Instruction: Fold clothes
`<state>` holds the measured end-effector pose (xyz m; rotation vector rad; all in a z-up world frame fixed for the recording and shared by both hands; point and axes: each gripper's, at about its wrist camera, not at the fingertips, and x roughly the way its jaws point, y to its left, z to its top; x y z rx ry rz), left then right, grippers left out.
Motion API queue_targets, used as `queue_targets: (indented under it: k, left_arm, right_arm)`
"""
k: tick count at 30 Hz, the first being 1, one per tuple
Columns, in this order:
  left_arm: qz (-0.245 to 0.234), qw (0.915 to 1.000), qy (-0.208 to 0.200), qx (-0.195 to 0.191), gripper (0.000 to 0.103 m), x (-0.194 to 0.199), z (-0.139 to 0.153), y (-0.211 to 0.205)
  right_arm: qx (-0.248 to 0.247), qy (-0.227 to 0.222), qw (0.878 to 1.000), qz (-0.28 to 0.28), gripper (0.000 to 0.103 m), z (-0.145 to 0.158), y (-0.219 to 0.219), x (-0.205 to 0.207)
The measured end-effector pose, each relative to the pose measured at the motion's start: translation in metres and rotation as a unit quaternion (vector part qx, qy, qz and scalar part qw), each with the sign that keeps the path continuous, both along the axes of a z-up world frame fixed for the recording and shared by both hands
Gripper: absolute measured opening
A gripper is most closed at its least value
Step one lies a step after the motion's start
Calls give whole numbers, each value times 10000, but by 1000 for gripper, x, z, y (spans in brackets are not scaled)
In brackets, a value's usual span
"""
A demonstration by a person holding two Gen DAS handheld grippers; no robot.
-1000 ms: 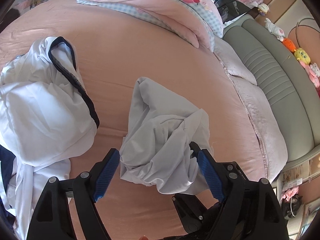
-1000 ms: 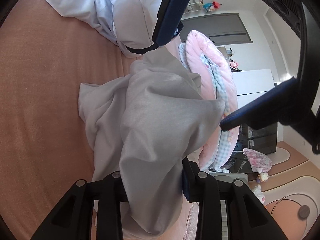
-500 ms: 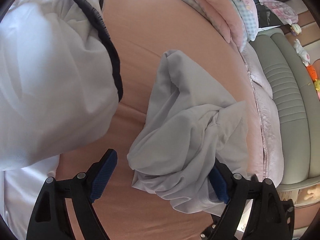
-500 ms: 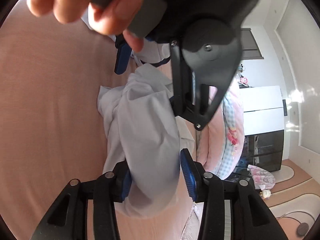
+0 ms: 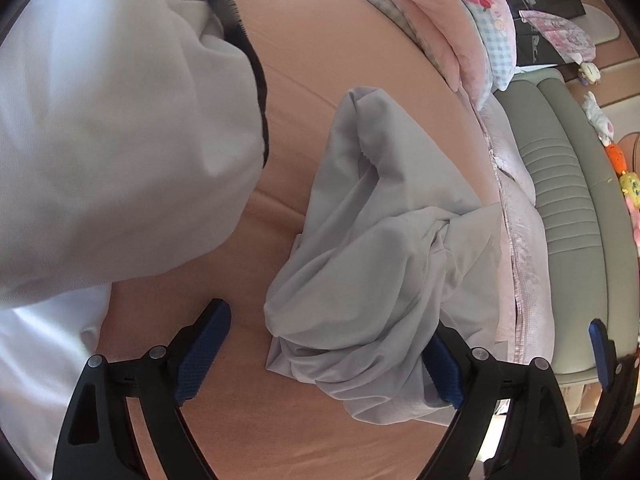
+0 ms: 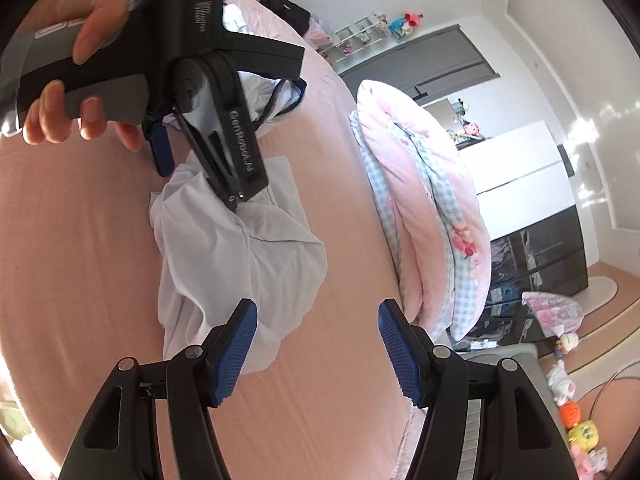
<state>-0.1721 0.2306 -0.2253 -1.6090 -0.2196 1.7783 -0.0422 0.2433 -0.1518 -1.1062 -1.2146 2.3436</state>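
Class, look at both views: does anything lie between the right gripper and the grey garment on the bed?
Nothing visible does. The right gripper is open just off the edge of the grey garment, with only bare bed between its fingers. The left gripper, also open, straddles the garment's far side.

A big bed with a soft pink sheet filled the room. A folded pink and blue checked blanket lay on it. The padded grey headboard stood beside white walls. Sunlight was bright.

Pale grey garment, peach-pink sheet, pink-and-blue gingham quilt.
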Motion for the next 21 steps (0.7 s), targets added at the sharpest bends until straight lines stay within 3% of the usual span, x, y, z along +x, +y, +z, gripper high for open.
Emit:
queue_targets:
  k: [5,10,13,18,21]
  left_arm:
    - [3,9999,89,80,92,-1,-6,-4]
    - [52,9998,184,95,92,0,-11,-5]
    - [48,9998,180,70,92,-2,-13,-6]
    - [-7,9998,203,47,93,-3,-16,-7]
    - [1,9997,230,58,93,-2,-15,-7]
  right_arm:
    - [-1346,236,9877,-761,63,28,73,-11]
    - [-2721,569,9478,-1561,63,37,114,-1]
    - [-2957,729,9327,-1934,63,36,129,3]
    - [-3013,750,9284,-2043,63,37,132,5]
    - [-3317,716,9155,-2159,63,37,138,2]
